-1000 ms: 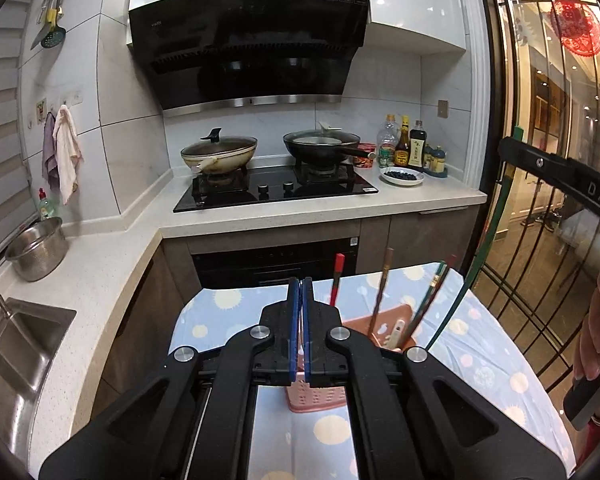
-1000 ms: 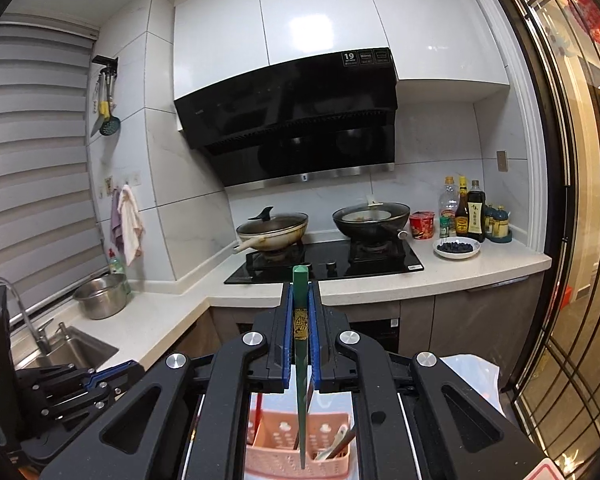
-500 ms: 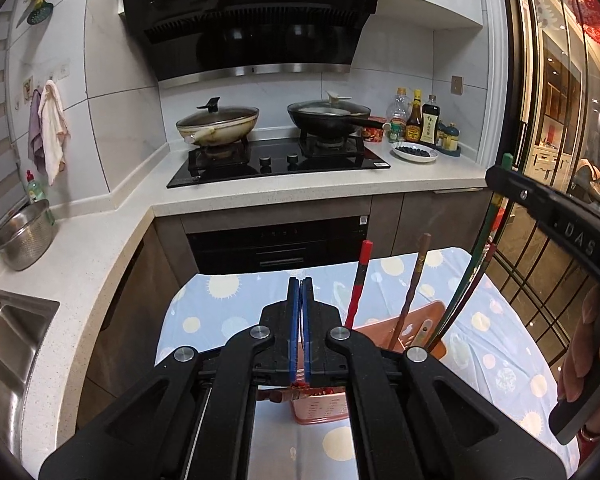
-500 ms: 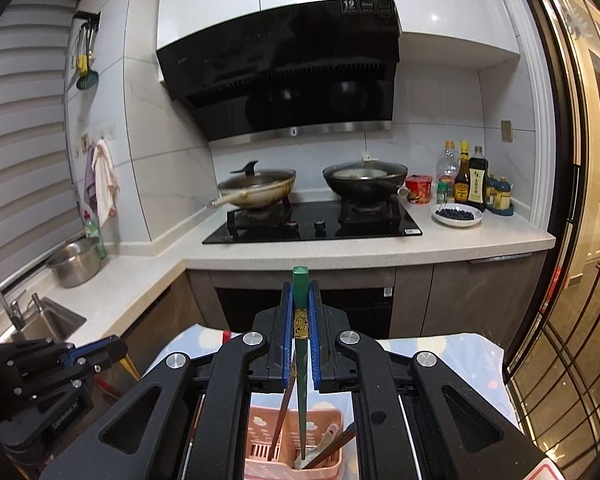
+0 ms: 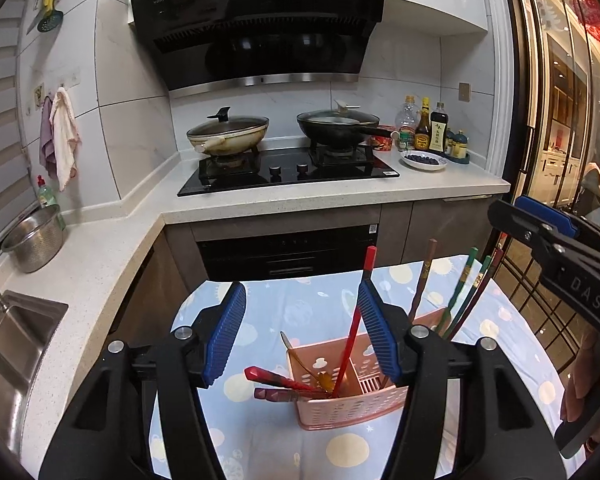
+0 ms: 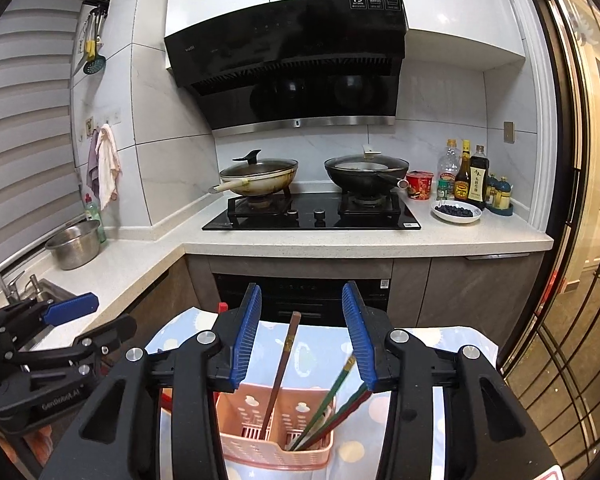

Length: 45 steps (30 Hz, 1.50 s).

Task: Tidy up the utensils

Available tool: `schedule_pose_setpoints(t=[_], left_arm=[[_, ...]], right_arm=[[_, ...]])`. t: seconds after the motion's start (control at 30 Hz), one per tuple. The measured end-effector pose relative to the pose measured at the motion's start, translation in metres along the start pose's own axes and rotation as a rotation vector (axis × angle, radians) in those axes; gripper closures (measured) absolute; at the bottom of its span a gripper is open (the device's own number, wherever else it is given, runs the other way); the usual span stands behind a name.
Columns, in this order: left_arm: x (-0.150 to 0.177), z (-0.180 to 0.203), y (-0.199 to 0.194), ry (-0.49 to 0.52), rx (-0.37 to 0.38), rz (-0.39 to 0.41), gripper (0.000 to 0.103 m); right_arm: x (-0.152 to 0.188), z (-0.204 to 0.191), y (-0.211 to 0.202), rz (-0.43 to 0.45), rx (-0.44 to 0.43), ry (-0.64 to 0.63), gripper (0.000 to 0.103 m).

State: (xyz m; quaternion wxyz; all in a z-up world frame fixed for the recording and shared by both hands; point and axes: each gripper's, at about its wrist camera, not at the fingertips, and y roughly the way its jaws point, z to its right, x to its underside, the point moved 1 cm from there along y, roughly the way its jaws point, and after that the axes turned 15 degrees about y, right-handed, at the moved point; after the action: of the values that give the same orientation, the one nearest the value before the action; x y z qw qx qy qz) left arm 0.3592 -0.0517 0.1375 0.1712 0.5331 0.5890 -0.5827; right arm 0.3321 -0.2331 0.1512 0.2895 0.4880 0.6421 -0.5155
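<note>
Both grippers poised over a pink perforated plastic utensil caddy standing on a small table under a pale blue cloth printed with suns and planets. The left gripper has just been opening: its blue ribbed pads stand apart, and a red chopstick leans between them without being pressed, its tip in the caddy's near compartment, presumably so that it settles under its own weight. The right gripper has likewise just been opening; a green chopstick now rests in the caddy, slanted against the rim beside a dark red one, clear of either pad. A brown chopstick stands in the neighbouring slot. Two short red-handled utensils project sideways over the caddy's left wall, and a spoon leans within. Upright storage keeps handles reachable; the sideways pieces look unsorted.
</note>
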Motion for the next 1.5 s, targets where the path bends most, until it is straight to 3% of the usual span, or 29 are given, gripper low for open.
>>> schedule_pose_setpoints(t=[0.23,0.57,0.63,0.97,1.3,1.5], left_arm=[[0.005,0.006,-0.020,0.003,-0.018,0.014,0.040],[0.037,0.023,-0.046,-0.010,-0.013,-0.013,0.036],[0.045,0.026,-0.050,-0.017,-0.010,-0.021,0.028],[0.083,0.047,-0.069,-0.034,-0.019,-0.049,0.008],[0.119,0.061,-0.068,-0.050,-0.021,-0.125,0.007],[0.131,0.069,-0.068,-0.060,-0.006,-0.152,0.007]], right_arm=[[0.019,0.007,-0.020,-0.031,0.007,-0.007,0.056],[0.066,0.017,-0.060,-0.091,0.022,-0.013,0.050],[0.076,0.017,-0.067,-0.101,0.030,-0.021,0.050],[0.128,0.015,-0.105,-0.110,0.103,-0.053,0.035],[0.157,0.026,-0.122,-0.160,0.114,-0.013,0.020],[0.164,0.026,-0.126,-0.166,0.129,-0.024,0.017]])
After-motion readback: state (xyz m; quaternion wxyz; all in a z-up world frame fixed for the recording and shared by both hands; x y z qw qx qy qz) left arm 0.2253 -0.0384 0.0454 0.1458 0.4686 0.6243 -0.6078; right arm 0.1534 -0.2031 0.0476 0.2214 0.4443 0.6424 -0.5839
